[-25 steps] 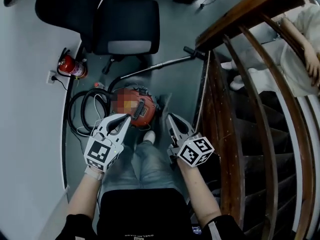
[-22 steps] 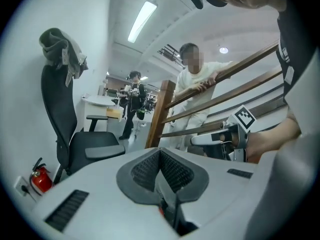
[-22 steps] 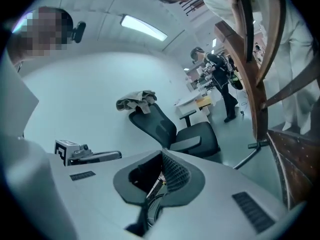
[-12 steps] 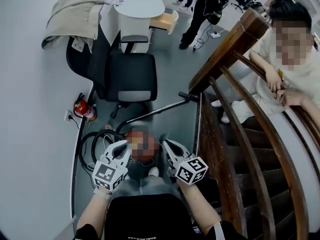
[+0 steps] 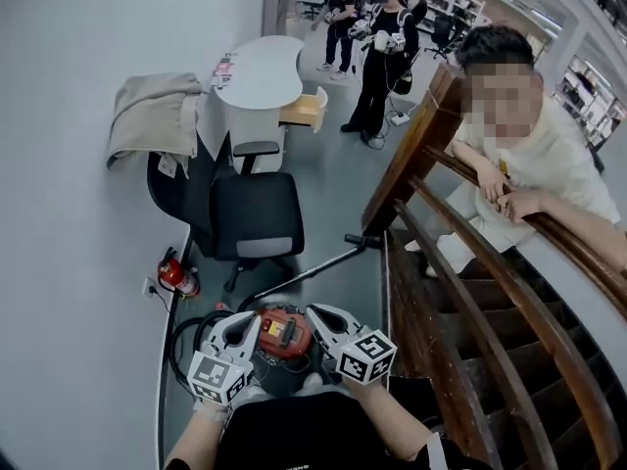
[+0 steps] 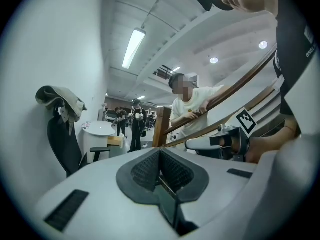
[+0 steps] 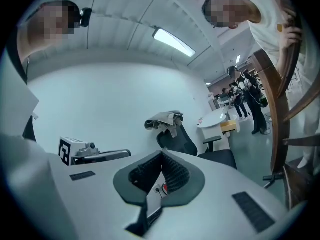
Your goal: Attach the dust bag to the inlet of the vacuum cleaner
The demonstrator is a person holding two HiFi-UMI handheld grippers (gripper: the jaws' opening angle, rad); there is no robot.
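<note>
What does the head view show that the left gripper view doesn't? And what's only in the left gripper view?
Only the head view shows the red vacuum cleaner on the floor, its black hose and the fire extinguisher by the wall. Only the left gripper view shows the long ceiling light. Both show the black chair, the beige jacket draped on another chair, the round white table, the person leaning on the wooden banister, and the right tool.

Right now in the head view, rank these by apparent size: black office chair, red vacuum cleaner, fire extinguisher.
1. black office chair
2. red vacuum cleaner
3. fire extinguisher
The last two look close, because the vacuum cleaner's body is partly hidden.
</note>
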